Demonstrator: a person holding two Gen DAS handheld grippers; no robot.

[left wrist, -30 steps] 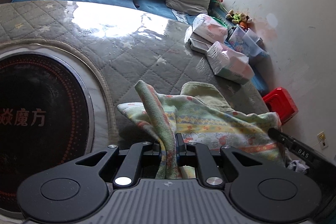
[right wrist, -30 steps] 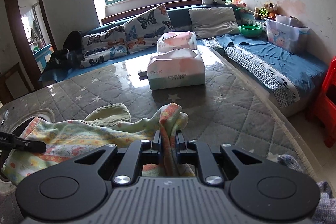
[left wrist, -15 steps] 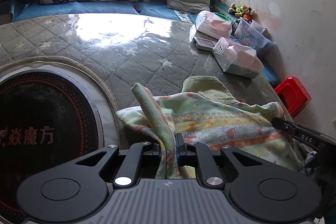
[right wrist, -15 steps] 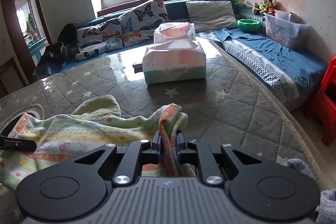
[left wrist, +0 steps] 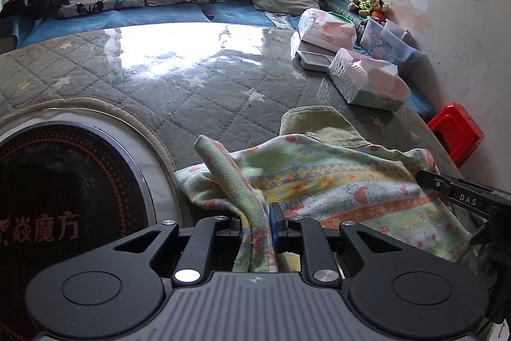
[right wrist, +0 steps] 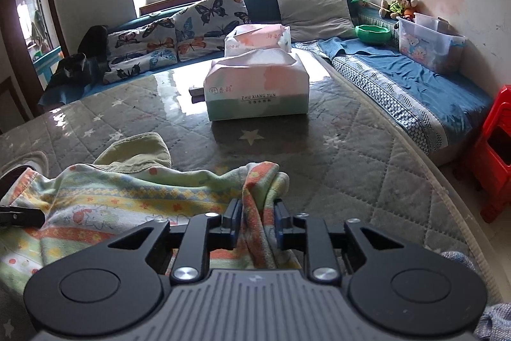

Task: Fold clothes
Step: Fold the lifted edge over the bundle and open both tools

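Note:
A pastel striped garment [left wrist: 345, 181] with small orange prints lies on the grey quilted table [left wrist: 191, 91]. A green piece [left wrist: 316, 123] lies under its far edge. My left gripper [left wrist: 255, 219] is shut on the garment's left corner. My right gripper [right wrist: 255, 213] is shut on the right corner of the same garment [right wrist: 127, 197]. The right gripper's fingers [left wrist: 460, 197] show at the right edge of the left wrist view. The left gripper's finger [right wrist: 19, 214] shows at the left edge of the right wrist view.
Two tissue packs [right wrist: 258, 91] and a flat box [left wrist: 313, 59] stand on the far side of the table. A round black cooktop [left wrist: 60, 200] is set in it at left. A cushioned bench [right wrist: 408, 85] runs behind; a red stool [right wrist: 495, 155] stands at right.
Both grippers have moved forward over the table with the garment corners in them, so the tissue packs look nearer. The garment lies a little flatter and more spread.

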